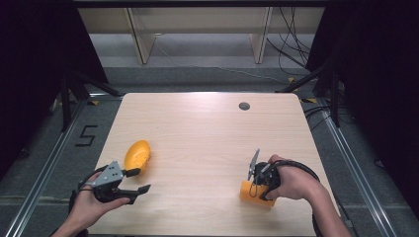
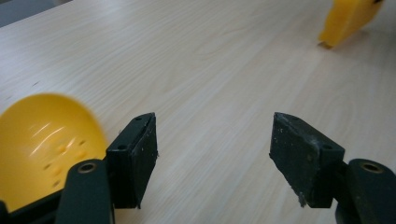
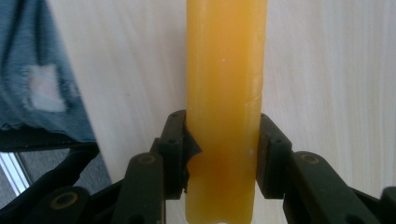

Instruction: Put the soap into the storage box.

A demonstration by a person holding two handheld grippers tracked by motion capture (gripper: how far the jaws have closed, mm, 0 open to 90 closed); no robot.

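High view, right tongs (image 1: 258,183) clamping orange block (image 1: 249,192), left tongs (image 1: 137,180) agape beside yellow scoop (image 1: 137,154).

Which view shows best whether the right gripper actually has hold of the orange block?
The right gripper view: both jaws of the right gripper press flat against the orange block. The high view shows the block on the table under the hand, contact hidden. The left gripper view shows it far off, cropped.

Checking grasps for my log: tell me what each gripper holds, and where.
Right gripper clamps the orange block across its narrow sides near one end; left gripper is open, holding nothing.
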